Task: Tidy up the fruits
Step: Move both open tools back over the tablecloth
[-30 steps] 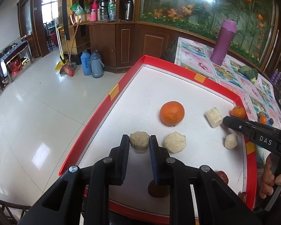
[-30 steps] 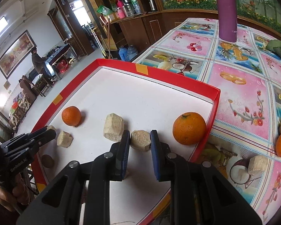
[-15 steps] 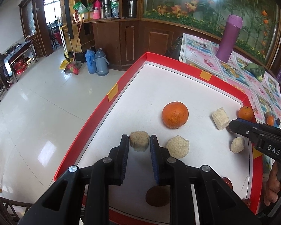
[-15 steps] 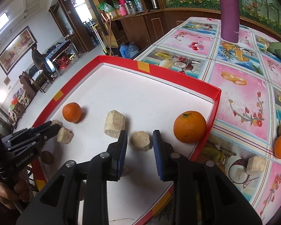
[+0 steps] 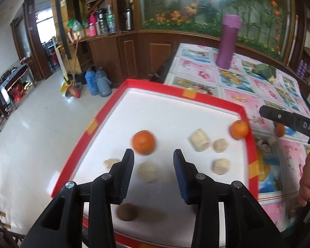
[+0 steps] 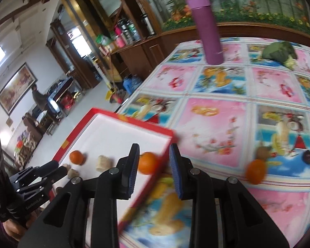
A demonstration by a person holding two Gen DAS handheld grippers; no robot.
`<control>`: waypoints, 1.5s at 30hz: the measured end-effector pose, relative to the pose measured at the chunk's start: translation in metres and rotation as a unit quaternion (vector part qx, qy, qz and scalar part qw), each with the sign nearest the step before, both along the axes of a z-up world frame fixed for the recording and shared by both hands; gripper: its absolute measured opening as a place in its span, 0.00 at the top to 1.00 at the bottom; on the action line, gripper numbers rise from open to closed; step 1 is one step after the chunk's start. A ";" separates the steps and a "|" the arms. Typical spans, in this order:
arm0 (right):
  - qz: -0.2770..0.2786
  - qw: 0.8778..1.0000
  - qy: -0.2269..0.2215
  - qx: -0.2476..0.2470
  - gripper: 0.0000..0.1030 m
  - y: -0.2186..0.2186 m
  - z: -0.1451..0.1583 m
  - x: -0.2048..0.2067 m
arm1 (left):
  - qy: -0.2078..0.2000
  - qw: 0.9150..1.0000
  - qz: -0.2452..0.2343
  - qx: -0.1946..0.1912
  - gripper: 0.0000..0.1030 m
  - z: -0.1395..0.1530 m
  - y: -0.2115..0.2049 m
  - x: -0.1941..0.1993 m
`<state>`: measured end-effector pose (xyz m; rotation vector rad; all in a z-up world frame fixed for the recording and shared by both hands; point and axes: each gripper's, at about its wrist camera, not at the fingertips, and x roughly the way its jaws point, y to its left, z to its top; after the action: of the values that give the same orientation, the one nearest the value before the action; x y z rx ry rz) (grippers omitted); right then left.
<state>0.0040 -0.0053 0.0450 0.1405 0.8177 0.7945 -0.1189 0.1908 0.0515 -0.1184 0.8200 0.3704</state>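
Left gripper point(image 5: 153, 170) hangs over the red-rimmed tray point(image 5: 105, 111), jaws spread wide and empty, a pale chunk point(image 5: 147, 172) lying between them. Right gripper point(image 6: 154, 168) gapes wide too, gripping nothing. Farther off, an orange point(image 6: 147, 162) sits in the tray's right corner.

Tray point(image 5: 251, 136) on table point(image 5: 258, 86), at its left end. In tray: orange point(image 5: 143, 142) left, second orange point(image 5: 239, 129) in far right corner, four pale chunks between. Flask point(image 5: 228, 41) upright behind tray. Third orange point(image 6: 255, 171) on cloth, right of tray.
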 end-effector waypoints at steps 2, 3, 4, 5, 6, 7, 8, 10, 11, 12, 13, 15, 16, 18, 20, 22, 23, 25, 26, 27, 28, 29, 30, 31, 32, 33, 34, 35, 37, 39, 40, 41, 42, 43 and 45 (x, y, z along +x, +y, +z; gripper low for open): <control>-0.025 1.000 0.004 0.002 0.69 -0.025 0.000 0.010 | -0.001 1.000 -0.018 0.003 0.59 0.004 -0.015 0.006; -0.041 0.999 0.007 0.003 0.69 -0.041 -0.001 0.017 | -0.001 1.000 -0.029 0.005 0.59 0.005 -0.024 0.010; -0.052 0.999 0.009 0.004 0.69 -0.053 -0.001 0.021 | 0.001 0.999 -0.042 0.006 0.59 0.006 -0.033 0.015; -0.066 0.998 0.012 0.004 0.69 -0.066 -0.002 0.026 | 0.002 0.998 -0.055 0.007 0.59 0.006 -0.042 0.019; -0.076 0.997 0.015 0.005 0.69 -0.077 -0.002 0.031 | 0.003 0.998 -0.066 0.008 0.59 0.006 -0.050 0.022; -0.087 0.996 0.018 0.005 0.68 -0.089 -0.003 0.035 | 0.004 0.997 -0.078 0.008 0.59 0.006 -0.059 0.026; -0.096 0.995 0.021 0.005 0.68 -0.099 -0.004 0.038 | 0.005 0.996 -0.088 0.008 0.59 0.006 -0.068 0.029; -0.111 0.993 0.034 0.010 0.61 -0.120 -0.007 0.044 | 0.009 0.994 -0.111 0.007 0.57 0.005 -0.085 0.034; -0.115 0.992 0.042 0.015 0.58 -0.127 -0.009 0.047 | 0.012 0.992 -0.122 0.006 0.56 0.004 -0.093 0.038; -0.116 0.992 0.054 0.022 0.57 -0.134 -0.012 0.049 | 0.014 0.991 -0.130 0.007 0.53 0.003 -0.100 0.040; -0.113 0.991 0.062 0.025 0.57 -0.136 -0.014 0.049 | 0.016 0.990 -0.139 0.007 0.53 0.002 -0.107 0.042; -0.099 0.992 0.075 0.024 0.57 -0.133 -0.018 0.049 | 0.019 0.987 -0.157 0.007 0.53 -0.001 -0.121 0.045; -0.089 0.993 0.079 0.022 0.57 -0.128 -0.020 0.049 | 0.020 0.986 -0.164 0.006 0.53 -0.001 -0.126 0.046; -0.065 0.994 0.083 0.009 0.57 -0.112 -0.025 0.045 | 0.024 0.984 -0.175 0.003 0.53 -0.004 -0.135 0.048; -0.050 0.995 0.080 -0.012 0.57 -0.098 -0.027 0.041 | 0.029 0.983 -0.183 -0.001 0.53 -0.008 -0.142 0.050; -0.045 0.996 0.075 -0.026 0.57 -0.090 -0.032 0.040 | 0.033 0.982 -0.186 -0.004 0.53 -0.011 -0.145 0.051; -0.049 0.996 0.071 -0.034 0.57 -0.087 -0.033 0.040 | 0.034 0.982 -0.187 -0.005 0.53 -0.013 -0.146 0.051; -0.051 0.995 0.066 -0.047 0.57 -0.082 -0.035 0.042 | 0.034 0.982 -0.186 -0.008 0.53 -0.014 -0.146 0.051; -0.049 0.995 0.066 -0.051 0.57 -0.080 -0.037 0.042 | 0.034 0.982 -0.186 -0.009 0.53 -0.014 -0.145 0.051; -0.050 0.995 0.066 -0.052 0.57 -0.079 -0.038 0.042 | 0.034 0.982 -0.185 -0.010 0.53 -0.014 -0.145 0.051; -0.052 0.995 0.066 -0.056 0.57 -0.077 -0.040 0.043 | 0.033 0.982 -0.185 -0.011 0.53 -0.014 -0.145 0.052; -0.053 0.994 0.066 -0.062 0.57 -0.075 -0.042 0.044 | 0.033 0.982 -0.185 -0.013 0.53 -0.014 -0.145 0.052; -0.055 0.994 0.068 -0.068 0.57 -0.073 -0.044 0.045 | 0.033 0.982 -0.186 -0.013 0.53 -0.014 -0.145 0.052; -0.057 0.993 0.069 -0.072 0.57 -0.073 -0.047 0.046 | 0.033 0.982 -0.186 -0.014 0.53 -0.015 -0.146 0.053; -0.059 0.993 0.072 -0.078 0.57 -0.072 -0.049 0.046 | 0.034 0.982 -0.187 -0.015 0.53 -0.015 -0.146 0.054; -0.059 0.993 0.071 -0.078 0.57 -0.071 -0.050 0.046 | 0.034 0.981 -0.188 -0.016 0.53 -0.015 -0.146 0.054; -0.059 0.993 0.066 -0.080 0.57 -0.071 -0.049 0.046 | 0.034 0.981 -0.189 -0.016 0.53 -0.016 -0.147 0.055; -0.058 0.993 0.065 -0.082 0.57 -0.070 -0.050 0.046 | 0.035 0.981 -0.190 -0.017 0.53 -0.016 -0.147 0.056; -0.062 0.993 0.062 -0.085 0.64 -0.070 -0.050 0.046 | 0.039 0.981 -0.191 -0.019 0.53 -0.018 -0.149 0.060; -0.057 0.993 0.070 -0.078 0.68 -0.072 -0.050 0.048 | 0.041 0.980 -0.193 -0.021 0.53 -0.019 -0.152 0.064; -0.060 0.993 0.073 -0.074 0.67 -0.075 -0.048 0.048 | 0.042 0.980 -0.195 -0.021 0.53 -0.019 -0.154 0.066; -0.066 0.992 0.074 -0.072 0.68 -0.079 -0.047 0.049 | 0.043 0.979 -0.198 -0.020 0.53 -0.019 -0.157 0.068; -0.075 0.992 0.075 -0.068 0.68 -0.084 -0.044 0.051 | 0.043 0.979 -0.199 -0.019 0.53 -0.019 -0.159 0.069; -0.083 0.992 0.077 -0.060 0.68 -0.090 -0.041 0.052 | 0.043 0.978 -0.201 -0.018 0.53 -0.019 -0.161 0.072; -0.105 0.990 0.083 -0.034 0.68 -0.107 -0.034 0.057 | 0.046 0.978 -0.204 -0.018 0.53 -0.020 -0.165 0.079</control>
<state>0.0605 -0.1123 0.0111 0.2299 0.9683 0.5611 -0.0397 0.0261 0.0312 0.0341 0.9193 -0.0262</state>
